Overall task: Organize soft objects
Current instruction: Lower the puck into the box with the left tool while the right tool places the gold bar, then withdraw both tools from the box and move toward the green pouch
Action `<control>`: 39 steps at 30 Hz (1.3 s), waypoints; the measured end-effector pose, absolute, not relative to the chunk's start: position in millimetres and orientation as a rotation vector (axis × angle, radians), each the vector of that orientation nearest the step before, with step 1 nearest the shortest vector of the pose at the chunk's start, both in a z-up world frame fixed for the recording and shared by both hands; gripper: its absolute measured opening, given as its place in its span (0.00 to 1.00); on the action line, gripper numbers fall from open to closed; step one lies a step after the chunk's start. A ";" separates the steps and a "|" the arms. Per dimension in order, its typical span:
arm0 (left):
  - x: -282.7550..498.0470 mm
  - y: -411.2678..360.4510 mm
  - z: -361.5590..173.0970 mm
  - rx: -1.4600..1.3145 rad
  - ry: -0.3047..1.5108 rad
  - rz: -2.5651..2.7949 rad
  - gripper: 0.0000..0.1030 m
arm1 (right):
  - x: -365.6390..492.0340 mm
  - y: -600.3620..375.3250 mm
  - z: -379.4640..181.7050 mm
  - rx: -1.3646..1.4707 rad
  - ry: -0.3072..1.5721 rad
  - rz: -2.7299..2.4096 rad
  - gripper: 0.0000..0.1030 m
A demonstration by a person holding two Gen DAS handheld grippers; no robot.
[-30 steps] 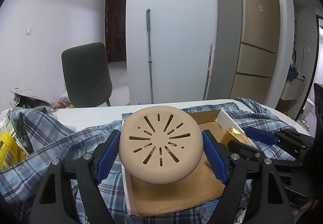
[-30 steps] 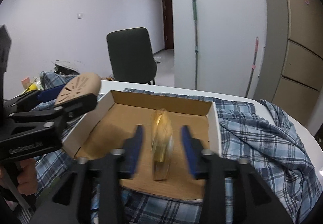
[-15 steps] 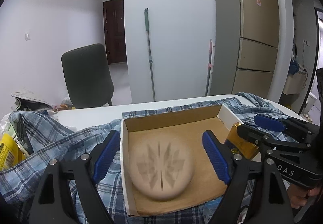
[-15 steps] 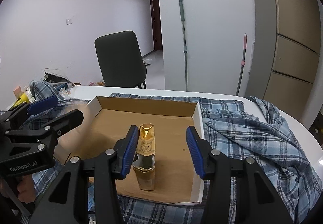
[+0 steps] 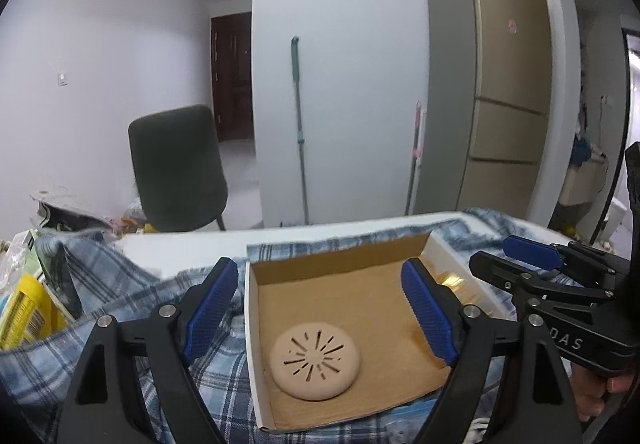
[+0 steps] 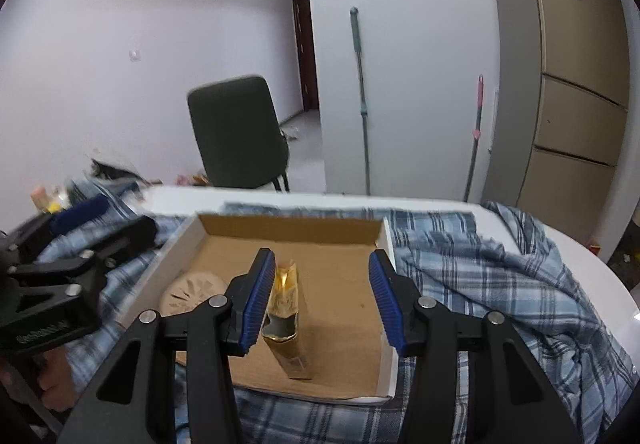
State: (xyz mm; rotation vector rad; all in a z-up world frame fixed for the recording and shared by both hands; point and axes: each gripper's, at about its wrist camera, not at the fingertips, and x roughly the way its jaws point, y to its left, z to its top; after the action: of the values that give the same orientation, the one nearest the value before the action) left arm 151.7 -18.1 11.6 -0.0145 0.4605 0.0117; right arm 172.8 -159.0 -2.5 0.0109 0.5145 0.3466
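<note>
1. The tan pad (image 5: 314, 363) is laid flat inside the box (image 5: 251, 328), near its left wall.
2. The gold packet (image 6: 285, 294) is stood inside the box, toward its right.
3. Both the left hand-held gripper (image 5: 320, 308) and the right hand-held gripper (image 6: 324, 300) are spread wide, nothing pinched, judged as release.

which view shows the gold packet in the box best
The right wrist view. The gold packet lies in the cardboard box, whole between the open right gripper fingers. The left wrist view shows only a gold sliver behind its own finger.

Dim, even indoor light; fisheye-bent edges, dark corners, slight motion blur.
</note>
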 end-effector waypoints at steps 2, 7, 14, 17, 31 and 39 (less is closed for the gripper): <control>144.1 -19.8 26.1 -0.002 0.423 0.004 0.83 | 162.8 -160.7 15.1 0.013 0.473 0.351 0.47; 106.9 -27.6 64.5 0.104 0.272 0.038 0.83 | 128.7 -168.5 59.0 0.035 0.369 0.370 0.47; 54.3 -24.9 88.6 0.066 0.202 0.012 0.83 | 80.4 -170.8 83.0 0.021 0.301 0.382 0.47; 34.0 -23.6 87.5 0.043 0.201 -0.003 0.83 | 62.4 -171.5 81.3 0.006 0.297 0.389 0.47; -11.5 -20.7 39.8 -0.010 0.322 -0.028 0.83 | 35.2 -165.9 21.9 -0.039 0.387 0.405 0.47; 1.5 -7.1 11.7 -0.055 0.400 -0.027 0.83 | 45.5 -165.1 -13.7 -0.063 0.468 0.392 0.47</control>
State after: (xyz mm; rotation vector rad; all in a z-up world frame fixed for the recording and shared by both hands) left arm 1.4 -7.1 11.7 -0.0554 0.4000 -0.0270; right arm 45.5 -165.1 -13.7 -0.0628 0.4684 0.3918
